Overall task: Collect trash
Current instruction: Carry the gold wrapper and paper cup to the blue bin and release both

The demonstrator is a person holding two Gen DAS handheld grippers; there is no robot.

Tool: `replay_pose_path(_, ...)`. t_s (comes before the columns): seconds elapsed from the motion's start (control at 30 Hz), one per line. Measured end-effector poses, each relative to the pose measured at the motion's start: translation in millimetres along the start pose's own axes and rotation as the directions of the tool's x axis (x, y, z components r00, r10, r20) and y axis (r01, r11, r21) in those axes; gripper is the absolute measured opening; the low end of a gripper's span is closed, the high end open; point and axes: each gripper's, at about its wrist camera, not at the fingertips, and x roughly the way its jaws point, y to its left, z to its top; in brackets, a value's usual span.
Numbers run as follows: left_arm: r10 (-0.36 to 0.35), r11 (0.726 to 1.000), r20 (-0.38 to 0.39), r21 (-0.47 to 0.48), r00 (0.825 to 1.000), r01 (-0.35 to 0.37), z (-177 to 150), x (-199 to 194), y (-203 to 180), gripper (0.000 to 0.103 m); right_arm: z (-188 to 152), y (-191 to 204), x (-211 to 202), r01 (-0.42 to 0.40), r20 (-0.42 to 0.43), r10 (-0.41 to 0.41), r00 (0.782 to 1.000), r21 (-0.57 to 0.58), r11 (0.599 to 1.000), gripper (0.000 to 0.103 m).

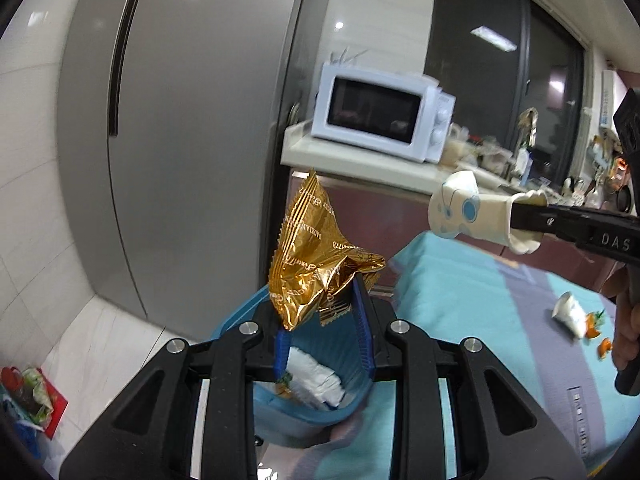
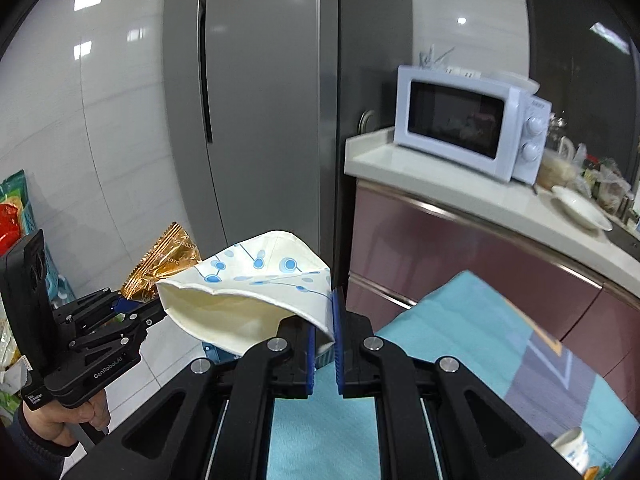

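Note:
My left gripper (image 1: pixel 320 308) is shut on a crumpled gold snack wrapper (image 1: pixel 312 256), which hangs over a blue trash bin (image 1: pixel 236 316). White tissue (image 1: pixel 316 380) lies inside the bin. To the right, my right gripper (image 1: pixel 524 220) is shut on a crushed white paper cup with blue dots (image 1: pixel 464 210). In the right wrist view, the right gripper (image 2: pixel 324 320) pinches that cup (image 2: pixel 248 292) by its rim. Just left of it, the left gripper (image 2: pixel 136 306) carries the wrapper (image 2: pixel 164 260). A second paper cup (image 1: pixel 570 314) and orange peel bits (image 1: pixel 592 330) lie on the teal tablecloth (image 1: pixel 460 300).
A grey fridge (image 1: pixel 180 140) stands behind the bin. A white microwave (image 1: pixel 384 116) sits on a cluttered counter (image 2: pixel 440 184) with a plate (image 2: pixel 582 206). Bags (image 1: pixel 28 396) lie on the floor at the left. A hand (image 2: pixel 60 420) holds the left gripper.

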Motion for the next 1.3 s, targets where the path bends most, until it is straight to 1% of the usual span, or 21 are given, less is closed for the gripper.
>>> replay_pose_path(0.13,0.024,1.0,-0.049,0.001,0.999,-0.024,-8,26,14,0.027,1,-1,28,-0.01,-0.055,0.009,0.998,-0.003,1.0,0.006)
replay_pose_path(0.3,0.045,0.999,-0.1,0.013,0.994,-0.044,-19,57,19,0.027,0,2,63,-0.017,-0.121,0.015,0.992,-0.014,1.0,0.006)
replay_pose_path(0.47,0.054,0.998,-0.155,0.019,0.986,-0.052,-27,91,18,0.027,-4,6,101,-0.022,-0.201,0.016,0.979,-0.03,0.999,0.006)
replay_pose_path(0.63,0.071,0.997,-0.208,0.034,0.975,-0.065,-39,121,21,0.027,-10,10,139,-0.028,-0.282,0.013,0.959,-0.05,0.998,0.006)
replay_pose_path(0.8,0.088,0.996,-0.262,0.054,0.961,-0.077,-49,148,23,0.027,-17,12,162,-0.028,-0.339,0.004,0.941,-0.067,0.997,0.006)
replay_pose_path(1.0,0.107,0.993,-0.312,0.077,0.944,-0.087,-57,171,24,0.028,-24,15,188,-0.024,-0.41,-0.017,0.912,-0.095,0.995,0.006)
replay_pose_path(1.13,0.115,0.992,-0.362,0.092,0.925,-0.087,-60,191,19,0.029,-27,18,200,-0.025,-0.442,-0.025,0.897,-0.108,0.994,0.007)
replay_pose_path(1.2,0.117,0.992,-0.378,0.094,0.918,-0.088,-61,197,18,0.033,-28,19,205,-0.022,-0.453,-0.034,0.891,-0.118,0.993,0.007)
replay_pose_path(1.23,0.115,0.992,-0.393,0.091,0.912,-0.085,-62,202,17,0.034,-29,21,208,-0.023,-0.463,-0.035,0.886,-0.119,0.993,0.007)
replay_pose_path(1.3,0.116,0.992,-0.402,0.089,0.908,-0.087,-64,208,15,0.04,-31,23,213,-0.02,-0.479,-0.045,0.877,-0.128,0.992,0.008)
